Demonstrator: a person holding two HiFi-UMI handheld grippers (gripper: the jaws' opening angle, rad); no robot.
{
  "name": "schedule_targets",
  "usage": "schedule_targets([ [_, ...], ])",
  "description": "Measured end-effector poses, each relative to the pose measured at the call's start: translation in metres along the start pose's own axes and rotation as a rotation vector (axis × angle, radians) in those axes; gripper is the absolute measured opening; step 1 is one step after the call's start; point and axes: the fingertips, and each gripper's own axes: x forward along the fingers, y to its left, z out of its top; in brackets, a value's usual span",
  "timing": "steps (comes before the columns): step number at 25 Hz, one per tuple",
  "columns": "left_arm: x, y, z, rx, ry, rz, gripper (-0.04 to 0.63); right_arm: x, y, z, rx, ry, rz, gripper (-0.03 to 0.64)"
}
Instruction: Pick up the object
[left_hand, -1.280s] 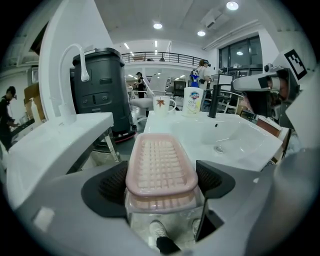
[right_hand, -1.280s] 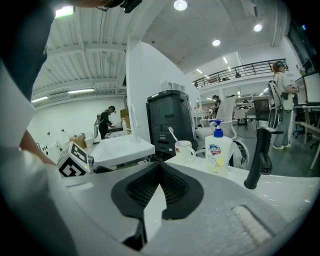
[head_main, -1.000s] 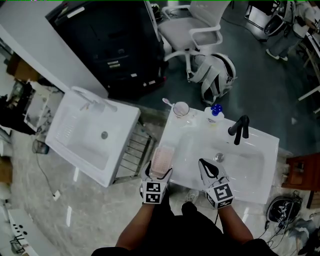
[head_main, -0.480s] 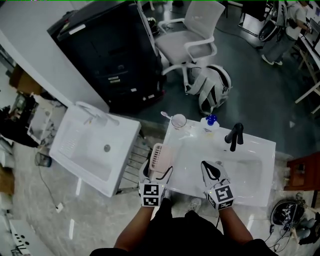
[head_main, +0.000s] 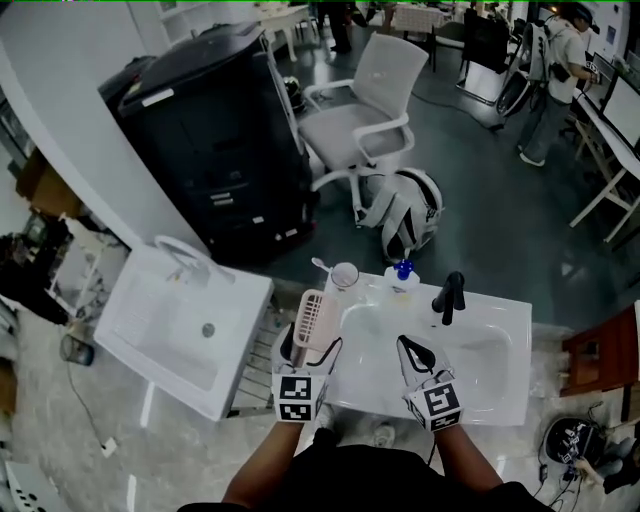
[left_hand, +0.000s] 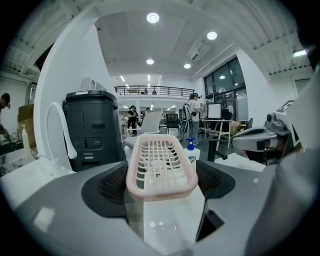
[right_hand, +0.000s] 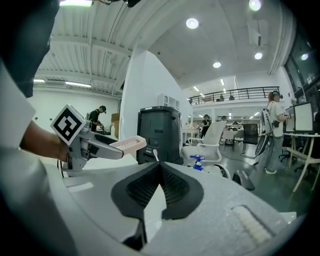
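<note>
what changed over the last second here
The left gripper, clamped on the pink basket throughout, lifted it off the left edge of the sink; it now hangs tilted in the air. The right gripper stayed shut and empty; faucet, soap bottle and cup did not move.

The latticed basket (left_hand: 160, 167) is seen as smooth pale-pink plastic. The washbasin (head_main: 503, 388) is finished glossy white, and a matt black tap (head_main: 449, 296) is mounted at its back edge.
</note>
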Motion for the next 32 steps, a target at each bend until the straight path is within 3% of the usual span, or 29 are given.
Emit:
schedule_targets([
  [14, 0.015, -0.005, 0.064, 0.016, -0.136, -0.064, 0.449, -0.01, -0.038, 0.054, -0.027, -0.144, -0.124, 0.003],
  [24, 0.017, -0.006, 0.063, 0.019, -0.152, -0.078, 0.449, -0.001, -0.035, 0.071, -0.089, -0.184, -0.143, 0.002],
  [32, 0.02, 0.0, 0.058, 0.011, -0.14, -0.077, 0.449, 0.002, -0.039, 0.068, -0.08, -0.182, -0.161, 0.002],
])
